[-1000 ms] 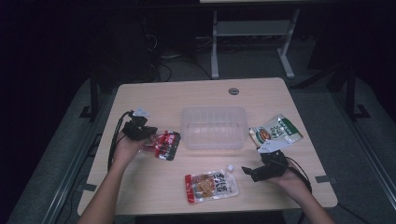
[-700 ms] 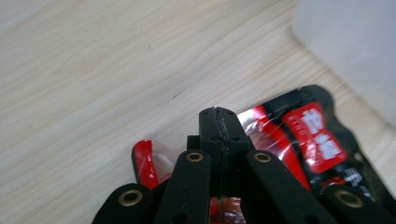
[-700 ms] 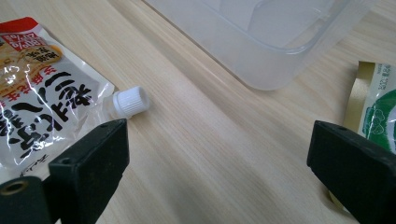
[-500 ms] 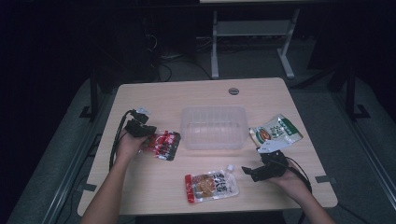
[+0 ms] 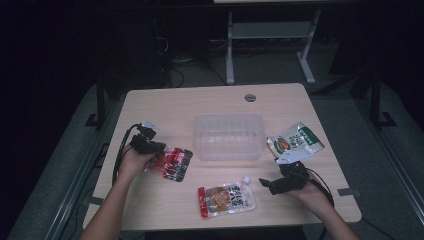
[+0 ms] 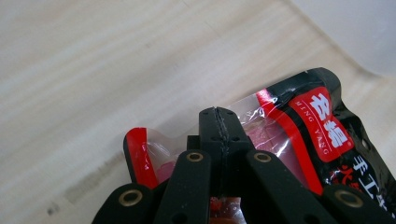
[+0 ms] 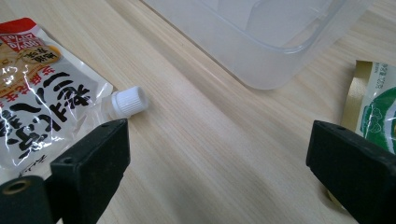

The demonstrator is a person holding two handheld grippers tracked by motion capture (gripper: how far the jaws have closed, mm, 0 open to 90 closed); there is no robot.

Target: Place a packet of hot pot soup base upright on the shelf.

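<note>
Fingers (image 6: 219, 135) pinching red packet (image 6: 322, 140)

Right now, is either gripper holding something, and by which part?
The left gripper is shut on the red snack packet, at its clear sealed edge. The right gripper is open, holding nothing.

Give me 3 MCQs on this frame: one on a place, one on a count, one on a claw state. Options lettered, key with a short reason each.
1. Where does the clear plastic tub sit?
A. mid-table, between the red-black packet and the green packet
B. on the floor
C. at the near edge, by the person's right hand

2. How many food packets lie on the table?
A. one
B. three
C. five

3. What is the left claw doing?
A. gaping over bare wood
B. shut on the red-black packet
C. holding the white cap

Key: 1 A, the red-black packet and green packet flank it; 2 B, those two plus the spouted pouch; 3 B, jaws meet on its clear edge.
</note>
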